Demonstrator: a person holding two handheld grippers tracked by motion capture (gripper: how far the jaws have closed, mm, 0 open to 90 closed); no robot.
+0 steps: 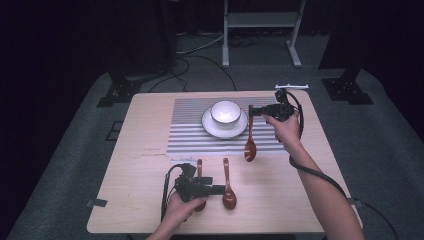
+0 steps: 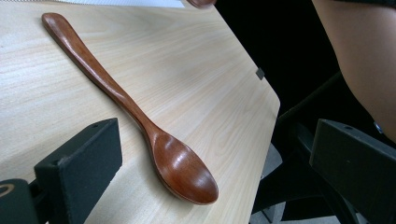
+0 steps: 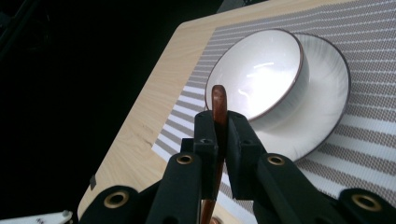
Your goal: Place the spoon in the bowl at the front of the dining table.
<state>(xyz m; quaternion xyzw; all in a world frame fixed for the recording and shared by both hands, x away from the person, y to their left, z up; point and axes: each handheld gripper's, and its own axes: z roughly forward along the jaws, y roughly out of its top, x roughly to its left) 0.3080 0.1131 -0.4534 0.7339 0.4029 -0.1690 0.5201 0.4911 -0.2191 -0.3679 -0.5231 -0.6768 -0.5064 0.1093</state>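
Three reddish-brown wooden spoons are in play: the right gripper (image 3: 218, 140) pinches one (image 1: 250, 136) by its handle beside the white bowl (image 1: 225, 111) on its white saucer (image 1: 211, 128), while another (image 2: 140, 116) lies flat on the pale wooden table (image 1: 280, 195) between the left gripper's (image 1: 216, 189) wide-spread jaws, and a third (image 1: 199, 167) lies under that gripper.

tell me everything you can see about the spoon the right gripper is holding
The spoon is one piece of glossy reddish-brown wood, with a long slim handle and an oval bowl. The right gripper is shut on the handle near its tip, jaws pressing both sides. In the high view it hangs bowl-down beside the white plate, its bowl over the near edge of the striped placemat; whether it touches is unclear.
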